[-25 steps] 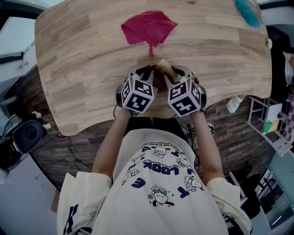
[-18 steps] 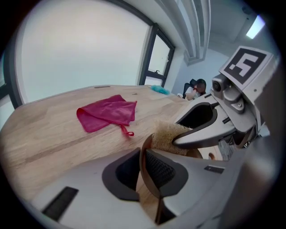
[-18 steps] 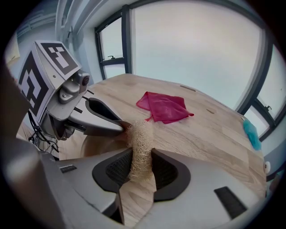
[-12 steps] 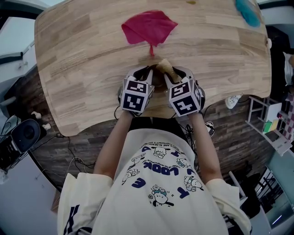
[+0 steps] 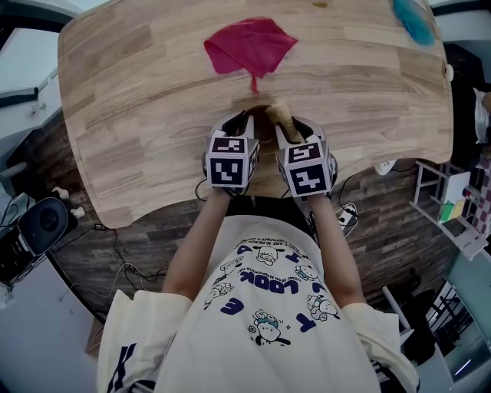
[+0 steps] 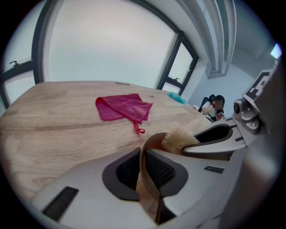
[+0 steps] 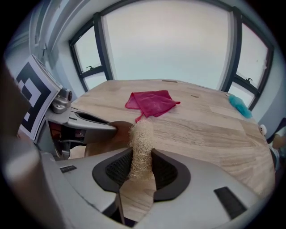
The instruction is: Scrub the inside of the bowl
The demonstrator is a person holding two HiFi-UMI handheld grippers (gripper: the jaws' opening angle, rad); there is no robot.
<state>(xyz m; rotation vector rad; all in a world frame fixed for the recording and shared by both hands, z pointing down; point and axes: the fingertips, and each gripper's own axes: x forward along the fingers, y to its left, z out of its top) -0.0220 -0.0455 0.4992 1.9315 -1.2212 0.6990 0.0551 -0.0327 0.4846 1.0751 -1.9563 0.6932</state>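
A brown bowl (image 6: 149, 150) is tilted on its side near the table's front edge, and my left gripper (image 6: 144, 173) is shut on its thin rim. Its jaws have just been closing on that rim. A pale loofah scrubber (image 7: 140, 145) stands upright between the pads of my right gripper (image 7: 141, 173), which is shut on it. The loofah's tip (image 6: 178, 139) rests against the bowl's inside wall (image 7: 112, 134). In the head view the left gripper (image 5: 244, 127) and right gripper (image 5: 290, 130) sit side by side. The bowl (image 5: 262, 132) is mostly hidden between them, and the loofah (image 5: 280, 113) pokes out above.
A pink cloth (image 5: 249, 44) lies crumpled on the wooden table (image 5: 138, 92), beyond the grippers. A teal item (image 5: 414, 19) sits at the far right corner. The table's front edge runs just below the grippers, close to the person's body.
Both grippers have rolled about their own axes, so the marker cubes now face the camera more squarely. The loofah's tip has shifted slightly right. Neither hand has travelled far.
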